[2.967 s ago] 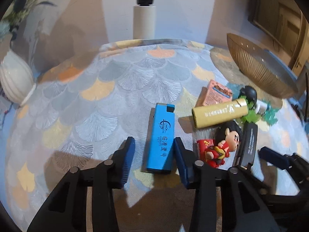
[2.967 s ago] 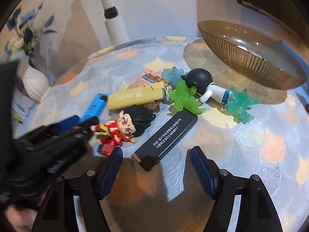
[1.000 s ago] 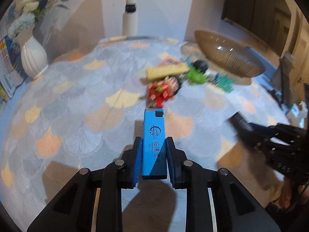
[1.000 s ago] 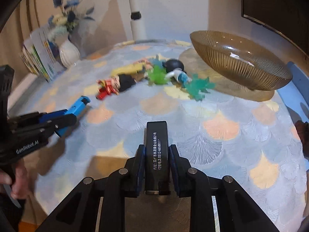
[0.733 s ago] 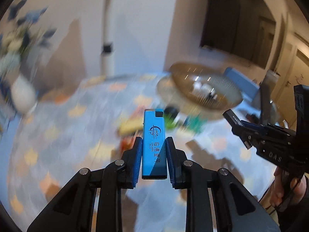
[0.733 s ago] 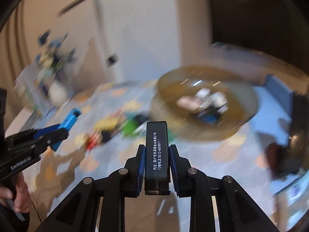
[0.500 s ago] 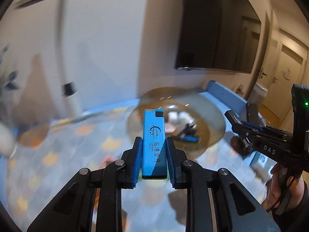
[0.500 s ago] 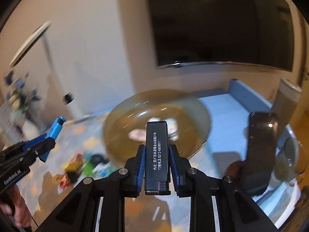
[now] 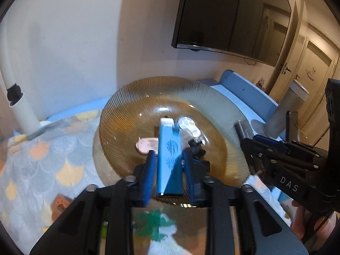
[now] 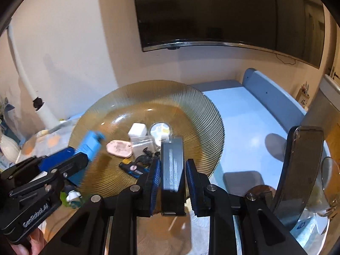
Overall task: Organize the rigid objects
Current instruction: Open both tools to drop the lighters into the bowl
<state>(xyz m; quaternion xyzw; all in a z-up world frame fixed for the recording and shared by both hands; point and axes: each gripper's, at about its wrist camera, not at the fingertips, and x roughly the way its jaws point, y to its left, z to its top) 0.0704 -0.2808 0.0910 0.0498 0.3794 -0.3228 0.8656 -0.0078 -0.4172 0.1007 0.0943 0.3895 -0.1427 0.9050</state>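
Observation:
My left gripper [image 9: 169, 171] is shut on a blue lighter [image 9: 169, 155] and holds it over the near rim of the ribbed amber glass bowl [image 9: 131, 114]. My right gripper [image 10: 172, 177] is shut on a black lighter [image 10: 172, 165], also over the bowl's [image 10: 197, 108] near rim. From the right wrist view the left gripper and the blue lighter [image 10: 89, 144] show at the bowl's left side. The bowl holds a pink piece [image 10: 119, 148], a white box [image 10: 137, 130], a round tin [image 10: 160, 130] and small dark items. Both lighters look blurred.
The bowl stands on a table with a scallop-pattern cloth [image 9: 42, 148]. A green toy [image 9: 157, 223] lies below my left gripper. A white pipe [image 9: 17, 97] rises at the back left. A dark curved stand [image 10: 301, 170] and a glass [image 10: 329, 180] are at the right.
Both grippers picked the lighters up from the table, rose and swung toward the bowl. Now they are lower and closer to it, with the lighters over its rim.

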